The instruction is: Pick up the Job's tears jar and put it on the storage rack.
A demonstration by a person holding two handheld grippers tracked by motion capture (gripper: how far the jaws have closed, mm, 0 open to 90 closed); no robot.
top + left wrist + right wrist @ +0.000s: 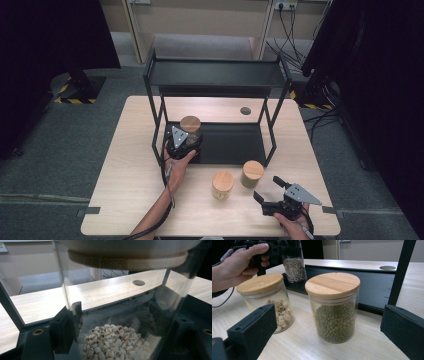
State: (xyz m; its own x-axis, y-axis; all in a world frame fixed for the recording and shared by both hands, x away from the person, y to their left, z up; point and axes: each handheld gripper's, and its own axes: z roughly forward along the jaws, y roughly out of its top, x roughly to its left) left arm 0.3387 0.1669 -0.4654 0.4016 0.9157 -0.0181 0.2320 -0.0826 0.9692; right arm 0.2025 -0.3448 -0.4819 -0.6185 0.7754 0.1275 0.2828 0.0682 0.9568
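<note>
My left gripper [184,142] is shut on a glass jar [190,125] with a wooden lid, at the left end of the black rack's lower shelf [235,142]. In the left gripper view the jar [115,340] holds pale grains and sits between the two jaws. The right gripper view shows that same jar [293,267] in the far hand's gripper. My right gripper [267,188] rests open near the table's front right, its jaws spread wide. Just in front of it stand a jar of green beans [333,315] and a jar of white round seeds [265,302], both with wooden lids.
The black two-tier rack [215,72] stands on the wooden table [130,185], with its upright posts [272,132] at the corners. The two loose jars [222,185] [251,173] stand on the table in front of the rack. A round cable hole [245,110] lies behind it.
</note>
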